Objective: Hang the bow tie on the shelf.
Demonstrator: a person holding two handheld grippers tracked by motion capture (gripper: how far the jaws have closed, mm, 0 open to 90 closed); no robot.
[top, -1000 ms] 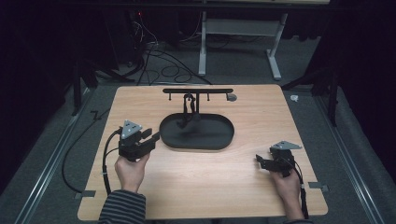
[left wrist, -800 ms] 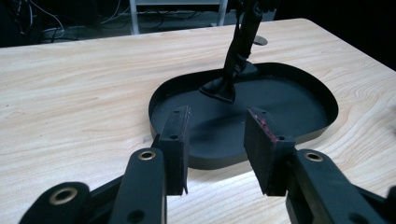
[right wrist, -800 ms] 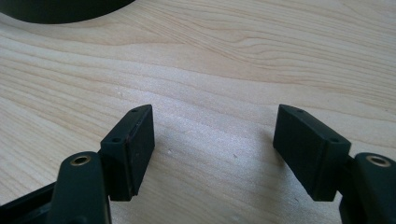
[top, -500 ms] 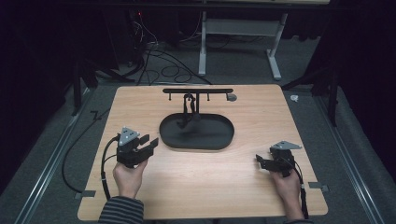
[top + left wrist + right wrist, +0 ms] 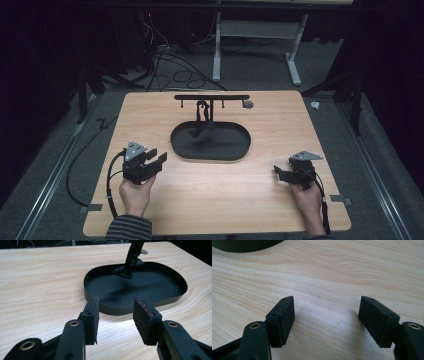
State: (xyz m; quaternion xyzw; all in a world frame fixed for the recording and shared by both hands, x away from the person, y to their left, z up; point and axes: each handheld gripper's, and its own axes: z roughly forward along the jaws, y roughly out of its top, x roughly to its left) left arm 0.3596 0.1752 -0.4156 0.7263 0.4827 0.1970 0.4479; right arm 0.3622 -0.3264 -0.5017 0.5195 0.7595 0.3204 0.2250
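Tray (image 5: pixel 140 290) lies just ahead of the open left tool (image 5: pixel 116 317).

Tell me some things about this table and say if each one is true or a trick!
1. The black tray sits near the middle of the wooden table. True.
2. The left tool is squeezing the tray's rim. False: its jaws stand apart with nothing between them, a little way short of the tray; they have just been opening.
3. A black stand with a crossbar rises from the tray's far side. True.
4. The right tool holds a spoon. False: its jaws are open over bare wood.
5. Each tool is held in a person's hand. True.
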